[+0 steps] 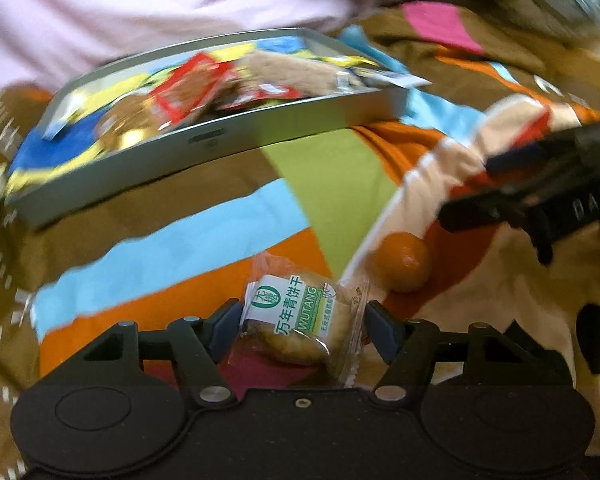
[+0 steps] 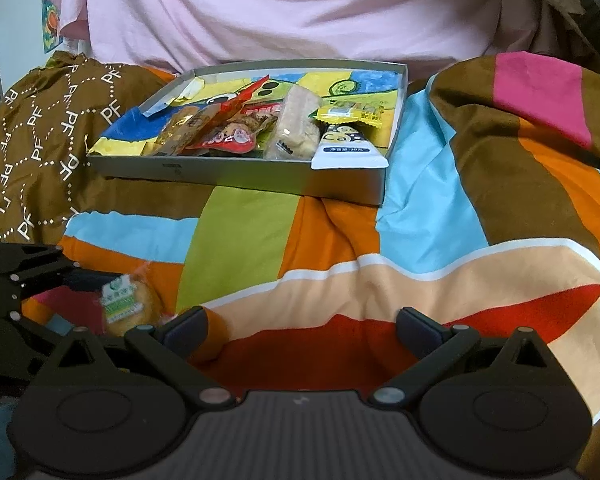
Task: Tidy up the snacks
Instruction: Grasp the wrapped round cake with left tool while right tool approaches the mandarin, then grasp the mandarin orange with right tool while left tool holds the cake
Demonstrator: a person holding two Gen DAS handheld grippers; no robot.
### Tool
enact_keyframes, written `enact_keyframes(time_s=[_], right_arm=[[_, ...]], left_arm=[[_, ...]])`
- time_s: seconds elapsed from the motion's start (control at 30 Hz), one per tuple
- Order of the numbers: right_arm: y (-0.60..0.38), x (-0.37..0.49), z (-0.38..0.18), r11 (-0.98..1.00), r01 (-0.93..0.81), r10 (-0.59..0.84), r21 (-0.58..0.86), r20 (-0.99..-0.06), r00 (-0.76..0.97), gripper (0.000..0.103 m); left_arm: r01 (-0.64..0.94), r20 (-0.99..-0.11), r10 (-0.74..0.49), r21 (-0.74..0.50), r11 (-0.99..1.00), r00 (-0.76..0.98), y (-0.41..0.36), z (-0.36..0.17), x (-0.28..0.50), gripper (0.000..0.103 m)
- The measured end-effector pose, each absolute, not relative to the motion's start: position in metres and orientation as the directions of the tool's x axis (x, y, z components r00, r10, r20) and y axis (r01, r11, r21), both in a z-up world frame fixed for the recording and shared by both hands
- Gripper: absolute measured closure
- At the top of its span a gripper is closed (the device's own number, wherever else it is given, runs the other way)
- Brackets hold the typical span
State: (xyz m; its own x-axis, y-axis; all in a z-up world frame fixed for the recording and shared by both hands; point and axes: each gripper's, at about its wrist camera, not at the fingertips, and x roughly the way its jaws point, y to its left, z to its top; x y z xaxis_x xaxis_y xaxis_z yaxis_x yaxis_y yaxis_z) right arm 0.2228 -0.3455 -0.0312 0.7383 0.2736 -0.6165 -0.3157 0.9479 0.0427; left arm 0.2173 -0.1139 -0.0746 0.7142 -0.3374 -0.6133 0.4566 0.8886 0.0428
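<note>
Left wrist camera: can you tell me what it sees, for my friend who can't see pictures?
The left hand-held gripper has its fingers on both sides of a wrapped biscuit lying on a colourful striped blanket. A small orange ball sits just beyond it, and a grey tray of snacks lies farther back.

Our left tongs [image 1: 300, 326] low over the bed with pads either side of a wrapped biscuit [image 1: 300, 320], contact unclear, our right tongs [image 2: 300, 330] spread wide with nothing between them, just beside the left ones.
</note>
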Motion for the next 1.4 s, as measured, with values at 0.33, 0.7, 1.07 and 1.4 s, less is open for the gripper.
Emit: enact_keyframes(time_s=[0.33, 0.7, 1.07, 1.4], right_arm=[[-0.326, 0.219, -0.041, 0.93, -0.369, 0.284, 0.004, -0.647, 0.708, 0.001], [-0.3, 0.214, -0.051, 0.923, -0.384, 0.283, -0.022, -0.636, 0.718, 0.0], [-0.273, 0.212, -0.066, 0.905, -0.422, 0.29, -0.051, -0.651, 0.701, 0.006], [-0.274, 0.212, -0.066, 0.92, -0.391, 0.284, -0.024, -0.646, 0.708, 0.011]], left_arm=[[0.155, -0.564, -0.195, -0.119, 0.981, 0.803, -0.069, -0.077, 0.201, 0.034], [0.121, -0.543, -0.184, -0.15, 0.981, 0.82, -0.062, -0.081, 0.199, 0.033], [0.12, -0.538, -0.186, -0.155, 0.981, 0.822, -0.061, -0.082, 0.196, 0.032], [0.124, -0.534, -0.183, -0.145, 0.982, 0.825, -0.062, -0.083, 0.195, 0.032]])
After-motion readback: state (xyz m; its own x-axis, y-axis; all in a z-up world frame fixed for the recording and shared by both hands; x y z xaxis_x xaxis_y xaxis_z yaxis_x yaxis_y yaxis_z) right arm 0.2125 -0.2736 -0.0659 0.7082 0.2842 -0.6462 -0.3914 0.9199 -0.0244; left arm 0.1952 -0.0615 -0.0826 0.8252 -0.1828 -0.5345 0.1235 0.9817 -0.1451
